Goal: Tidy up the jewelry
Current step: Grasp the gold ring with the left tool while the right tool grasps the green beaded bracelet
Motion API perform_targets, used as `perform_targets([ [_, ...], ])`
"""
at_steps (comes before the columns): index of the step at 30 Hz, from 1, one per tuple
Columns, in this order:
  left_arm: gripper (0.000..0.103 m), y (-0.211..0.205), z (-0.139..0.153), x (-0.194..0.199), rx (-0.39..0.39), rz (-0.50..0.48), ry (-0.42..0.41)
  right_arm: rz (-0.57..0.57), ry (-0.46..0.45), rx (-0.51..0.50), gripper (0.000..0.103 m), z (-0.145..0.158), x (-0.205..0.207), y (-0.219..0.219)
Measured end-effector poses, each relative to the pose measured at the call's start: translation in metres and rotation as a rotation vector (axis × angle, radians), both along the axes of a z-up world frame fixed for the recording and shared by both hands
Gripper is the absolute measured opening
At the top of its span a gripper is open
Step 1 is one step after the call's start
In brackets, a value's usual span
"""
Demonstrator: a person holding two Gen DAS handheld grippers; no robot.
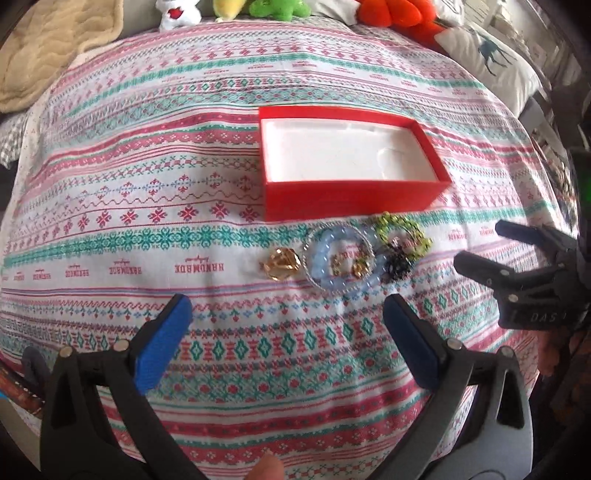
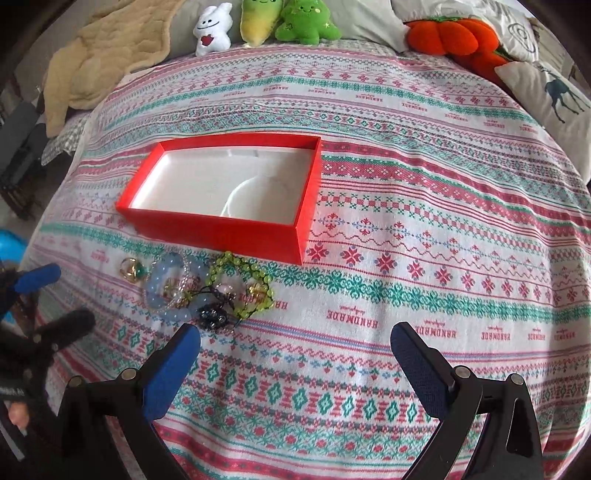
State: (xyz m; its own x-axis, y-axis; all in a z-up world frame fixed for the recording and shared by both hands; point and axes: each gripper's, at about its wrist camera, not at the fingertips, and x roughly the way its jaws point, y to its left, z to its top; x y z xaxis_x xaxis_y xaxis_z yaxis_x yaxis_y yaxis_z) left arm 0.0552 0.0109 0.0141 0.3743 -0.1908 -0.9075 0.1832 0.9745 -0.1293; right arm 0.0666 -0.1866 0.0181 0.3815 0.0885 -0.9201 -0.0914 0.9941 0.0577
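An open red box [image 1: 347, 197] with a bare white lining sits on the patterned bedspread; it also shows in the right wrist view [image 2: 221, 230]. In front of it lies a jewelry pile: a gold ring [image 1: 282, 264], a pale blue bead bracelet [image 1: 325, 280], a silver bangle [image 1: 364, 234], a green bead bracelet [image 1: 402, 225] and a dark bead piece [image 1: 397, 264]. The pile also shows in the right wrist view, with the blue bracelet [image 2: 166, 280] and green bracelet [image 2: 240, 280]. My left gripper [image 1: 286, 317] is open and empty, just short of the pile. My right gripper [image 2: 295, 345] is open and empty, to the right of the pile.
Plush toys [image 2: 258, 22] and an orange plush pumpkin [image 2: 450, 35] line the far edge. A beige blanket [image 2: 103, 55] lies at the far left, a deer-print pillow [image 2: 554, 96] at the far right. The patterned bedspread [image 2: 443, 240] stretches right of the box.
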Motion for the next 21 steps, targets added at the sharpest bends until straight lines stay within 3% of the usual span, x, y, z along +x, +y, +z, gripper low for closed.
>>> perform_targets([
  [4,0.091,0.014,-0.016,0.013,-0.083,0.041,0.055,-0.007,0.068,0.096,0.1,-0.016,0.016,-0.011],
  [7,0.084,0.016,-0.024,0.02,-0.136,0.035,0.097,-0.012,0.133,0.184,0.087,-0.028,0.031,-0.02],
  [12,0.068,0.015,-0.04,0.033,-0.193,0.043,0.148,-0.006,0.152,0.207,0.069,-0.036,0.043,-0.02],
  [21,0.045,0.007,-0.052,0.043,-0.18,0.042,0.175,-0.015,0.138,0.222,0.033,-0.043,0.068,-0.006],
])
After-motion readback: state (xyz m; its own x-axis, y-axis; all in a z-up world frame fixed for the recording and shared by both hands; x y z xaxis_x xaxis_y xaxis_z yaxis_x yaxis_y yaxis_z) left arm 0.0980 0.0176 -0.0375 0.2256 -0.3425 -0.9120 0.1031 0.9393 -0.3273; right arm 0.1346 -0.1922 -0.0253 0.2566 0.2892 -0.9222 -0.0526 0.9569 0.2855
